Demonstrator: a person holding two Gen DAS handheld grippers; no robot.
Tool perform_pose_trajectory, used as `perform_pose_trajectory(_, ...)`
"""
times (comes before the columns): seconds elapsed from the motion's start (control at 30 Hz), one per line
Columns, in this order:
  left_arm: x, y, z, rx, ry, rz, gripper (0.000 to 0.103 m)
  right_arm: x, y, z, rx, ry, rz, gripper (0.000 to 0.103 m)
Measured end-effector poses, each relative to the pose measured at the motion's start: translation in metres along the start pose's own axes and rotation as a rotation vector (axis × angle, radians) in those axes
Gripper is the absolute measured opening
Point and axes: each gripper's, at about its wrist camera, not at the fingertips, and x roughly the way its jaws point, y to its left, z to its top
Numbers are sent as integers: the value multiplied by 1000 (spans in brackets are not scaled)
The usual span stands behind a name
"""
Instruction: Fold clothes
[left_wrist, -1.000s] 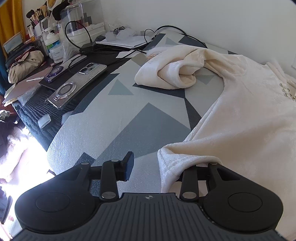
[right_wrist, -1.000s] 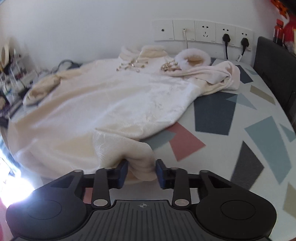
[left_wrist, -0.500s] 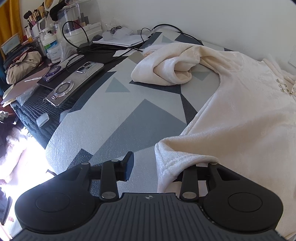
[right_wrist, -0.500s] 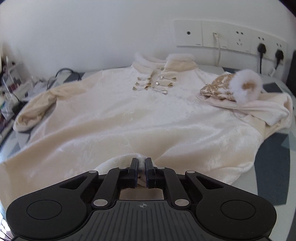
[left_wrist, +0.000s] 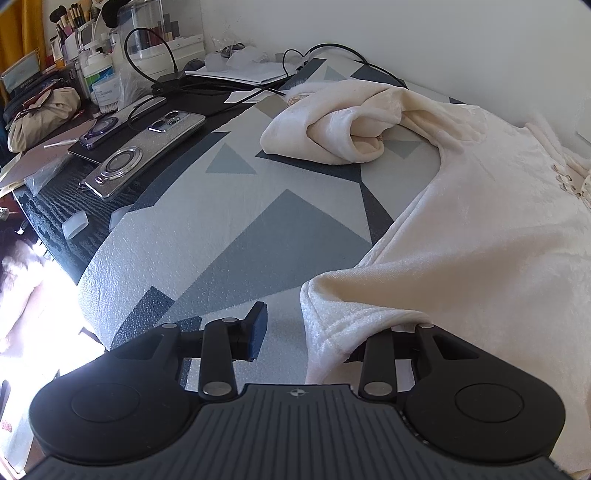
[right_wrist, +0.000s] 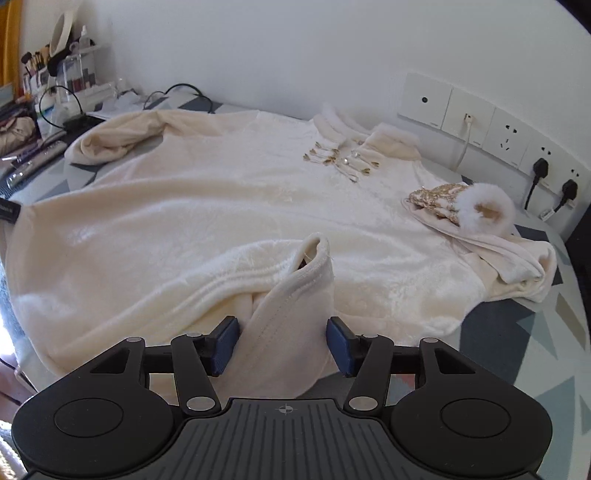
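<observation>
while the cream garment (right_wrist: 229, 206) lay spread over the patterned worktop (left_wrist: 229, 236), its near hem draped over the right finger of my left tool (left_wrist: 325, 332), so i could not see that pad at all. the left pad (left_wrist: 255, 332) stood bare and apart from the cloth; the tool was spread, pinching nothing i could make out.

my right tool (right_wrist: 282, 341) was opening, a folded-up corner of the hem standing between its blue pads (right_wrist: 341, 345), the cloth loose and no longer squeezed.

the garment's long axis ran from the hem at my tools away to the collar (right_wrist: 343, 125) by the wall, gold clasps (right_wrist: 340, 160) just below it. one sleeve (left_wrist: 332, 125) lay bunched at the far left, the other, with a fur cuff (right_wrist: 484, 210), folded at the right.

phones (left_wrist: 144, 155) and cables (left_wrist: 177, 77) crowded the dark strip to the left, wall sockets (right_wrist: 506, 140) stood behind; far clutter was too small to read.
</observation>
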Motion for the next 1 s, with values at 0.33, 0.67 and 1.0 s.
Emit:
perform_pose_trajectory(0.33, 2, 2, 1, 31, -15, 8, 38, -13, -45, -2, 302, -31, -65, 43)
perform_pose_trajectory(0.67, 5, -1, 1, 198, -50, -11, 38, 3, -61, 8, 456, -31, 19, 43)
perform_pose_trajectory(1.0, 8, 5, 5, 342, -46, -92, 38, 12, -55, 10, 385, 71, 61, 35)
